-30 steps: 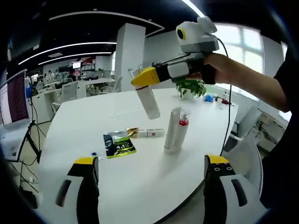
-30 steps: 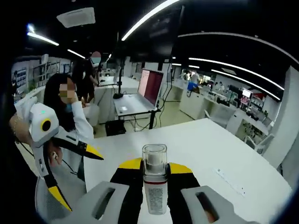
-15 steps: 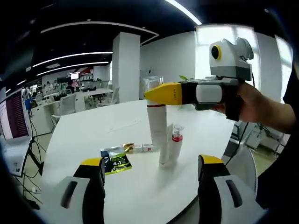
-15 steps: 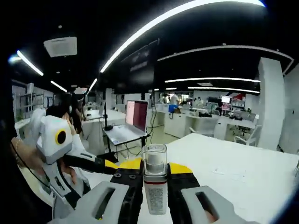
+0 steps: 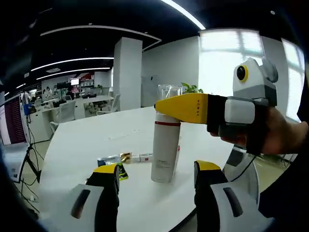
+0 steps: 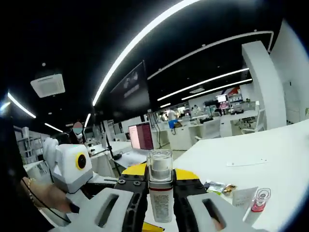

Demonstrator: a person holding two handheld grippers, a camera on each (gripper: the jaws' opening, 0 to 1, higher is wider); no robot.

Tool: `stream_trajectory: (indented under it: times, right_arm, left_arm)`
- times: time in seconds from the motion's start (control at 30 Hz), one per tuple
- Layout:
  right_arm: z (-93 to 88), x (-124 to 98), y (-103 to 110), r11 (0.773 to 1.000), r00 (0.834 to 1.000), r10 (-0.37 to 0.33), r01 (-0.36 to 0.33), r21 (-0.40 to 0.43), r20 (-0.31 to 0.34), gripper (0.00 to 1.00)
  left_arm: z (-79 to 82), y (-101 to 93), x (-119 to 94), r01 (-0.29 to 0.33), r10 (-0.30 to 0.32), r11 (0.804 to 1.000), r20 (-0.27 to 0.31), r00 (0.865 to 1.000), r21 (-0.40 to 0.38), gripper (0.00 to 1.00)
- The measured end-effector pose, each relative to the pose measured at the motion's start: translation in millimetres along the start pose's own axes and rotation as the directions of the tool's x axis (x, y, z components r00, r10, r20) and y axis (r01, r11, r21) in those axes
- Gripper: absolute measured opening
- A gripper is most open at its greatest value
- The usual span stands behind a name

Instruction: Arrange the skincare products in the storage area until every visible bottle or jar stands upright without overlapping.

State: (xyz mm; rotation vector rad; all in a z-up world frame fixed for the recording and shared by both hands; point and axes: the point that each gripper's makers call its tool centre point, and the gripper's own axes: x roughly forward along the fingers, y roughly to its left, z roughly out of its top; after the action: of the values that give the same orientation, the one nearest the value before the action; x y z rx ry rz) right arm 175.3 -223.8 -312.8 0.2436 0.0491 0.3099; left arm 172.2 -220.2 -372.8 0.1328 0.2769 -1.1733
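A white bottle (image 5: 164, 150) with a clear cap and a red band stands upright with its base at the white table (image 5: 72, 159). My right gripper (image 5: 186, 107), reaching in from the right, is shut on its neck. A slim tube with a red cap is mostly hidden behind it. My left gripper (image 5: 157, 169) hangs open in front of the bottle, holding nothing. In the right gripper view the bottle (image 6: 160, 198) sits between the shut jaws of my right gripper (image 6: 160, 172). A small red-capped bottle (image 6: 260, 198) stands at lower right.
A green sachet (image 5: 120, 170), a gold packet (image 5: 125, 157) and a small white box (image 5: 145, 157) lie flat on the table, left of the bottle. A potted plant (image 5: 190, 88) stands at the far edge. A laptop (image 6: 142, 137) sits on a desk beyond.
My right gripper has swung the bottle from tilted in the air to upright and lowered it to the table in front of the tubes. The left gripper's view has moved lower and closer.
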Motion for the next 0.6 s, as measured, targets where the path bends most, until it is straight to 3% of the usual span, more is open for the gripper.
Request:
stream_trajectory:
  times: [0.37,0.6]
  right_arm:
    - [10.2,-6.7,10.9,1.000,0.999,0.007,-0.008,0.018,0.042,0.10]
    - [10.6,-9.1,15.2,1.000,0.999,0.007,-0.008,0.018,0.042,0.10]
  left_arm:
    - [4.3,-5.8,-6.7,0.016,-0.017,0.999,0.027,1.000,0.041,0.32]
    - [8.6,-8.0,-7.2,0.020,-0.023,0.997,0.041,0.999,0.081,0.28]
